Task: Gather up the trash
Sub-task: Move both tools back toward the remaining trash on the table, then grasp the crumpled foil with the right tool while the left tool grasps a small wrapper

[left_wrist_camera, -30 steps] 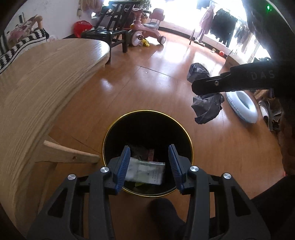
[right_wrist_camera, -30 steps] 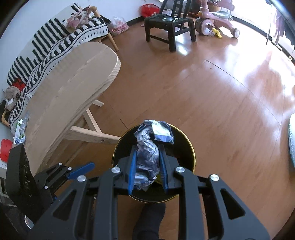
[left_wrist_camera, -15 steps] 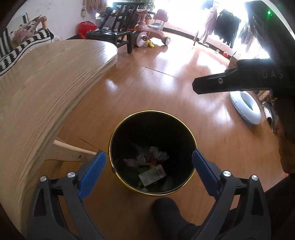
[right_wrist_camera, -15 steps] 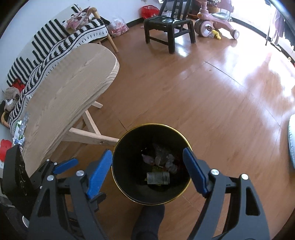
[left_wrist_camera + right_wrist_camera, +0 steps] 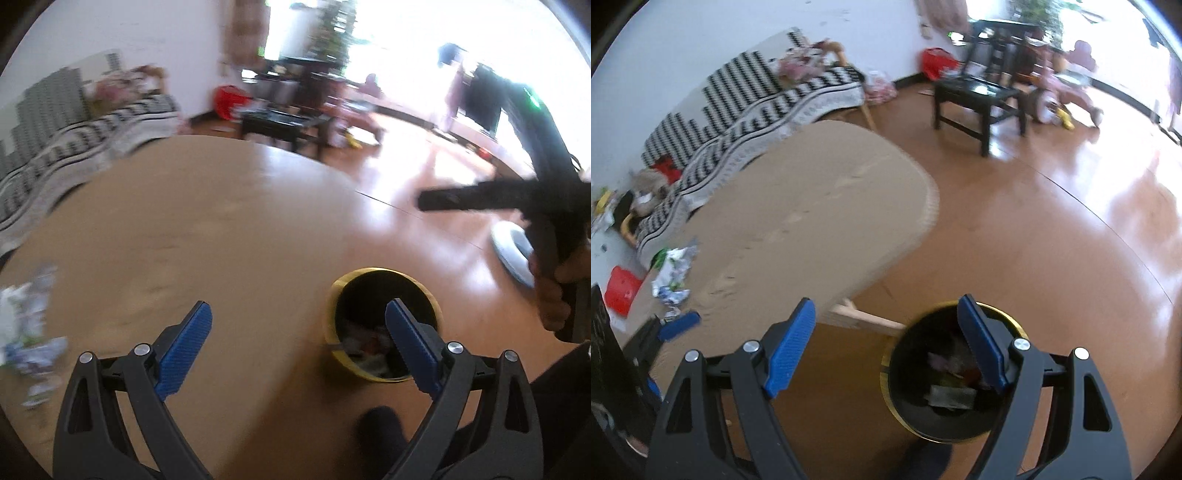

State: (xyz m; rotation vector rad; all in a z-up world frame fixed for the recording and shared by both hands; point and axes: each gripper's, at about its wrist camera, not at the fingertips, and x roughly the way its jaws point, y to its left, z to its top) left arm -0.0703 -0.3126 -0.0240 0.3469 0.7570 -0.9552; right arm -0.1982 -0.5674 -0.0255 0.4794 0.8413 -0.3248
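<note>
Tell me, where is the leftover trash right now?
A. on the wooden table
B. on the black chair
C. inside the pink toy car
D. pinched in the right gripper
A: the crumpled wrappers lie on the far left end of the wooden table, while both grippers are open and empty.

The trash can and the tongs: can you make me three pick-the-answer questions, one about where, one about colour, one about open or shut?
1. Where is the leftover crumpled trash?
A. on the wooden table
B. on the black chair
C. on the floor

2. What colour is the trash can rim?
A. red
B. gold
C. white

3. How are the right tongs?
A. shut on a wrapper
B. shut, empty
C. open, empty

Answers: 1 A, wrappers lie at the table's left end. 2 B, a gold ring tops the black can. 3 C, blue pads stand wide apart, nothing between.
</note>
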